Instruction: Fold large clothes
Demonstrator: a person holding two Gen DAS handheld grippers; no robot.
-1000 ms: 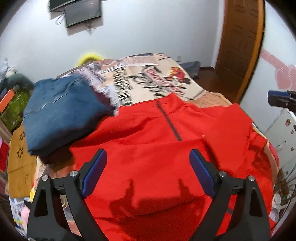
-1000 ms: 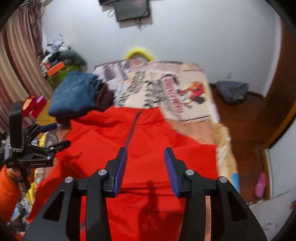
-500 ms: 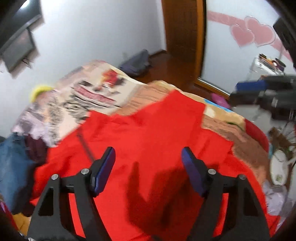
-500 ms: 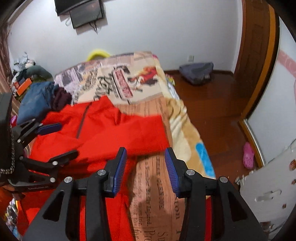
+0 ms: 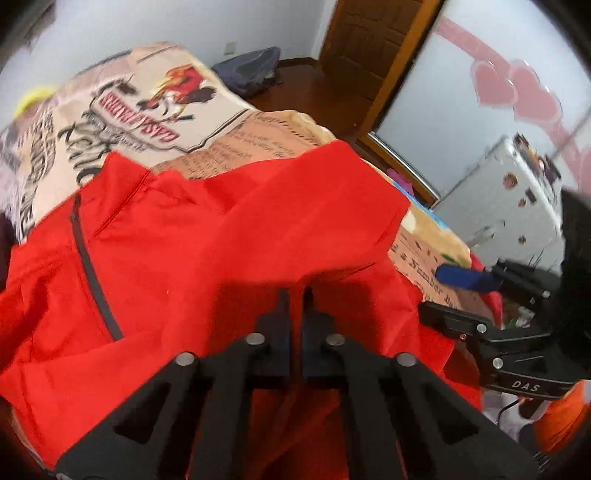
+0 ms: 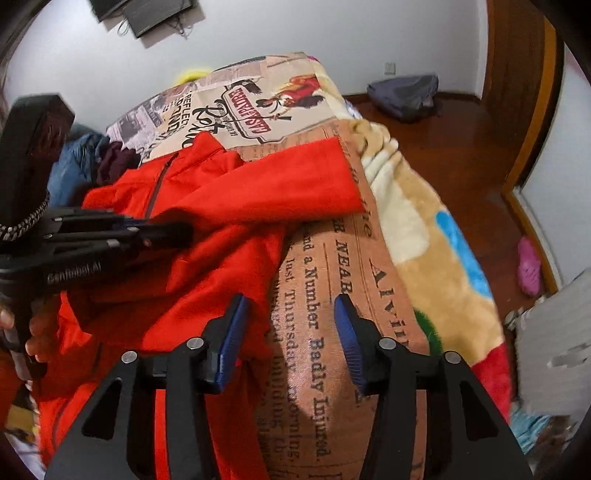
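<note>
The smooth red zip-front jacket [image 5: 207,236] lies spread on the plush newspaper-print blanket [image 6: 325,332]. The left gripper [image 5: 295,295] has just snapped closed, pinching a fold of it, where a second ago it gaped above the cloth. The right gripper [image 6: 291,325] has been widening; it hangs half open over blanket, the jacket's edge at its left finger.

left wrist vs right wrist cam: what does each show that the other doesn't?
Left wrist only: pink heart decals on the wall, and the right gripper seen from outside.

Right wrist only: wall screen, blue clothes pile, pink slipper, and the left gripper shut over the jacket.

Both: red jacket, printed blanket, grey bag.
</note>
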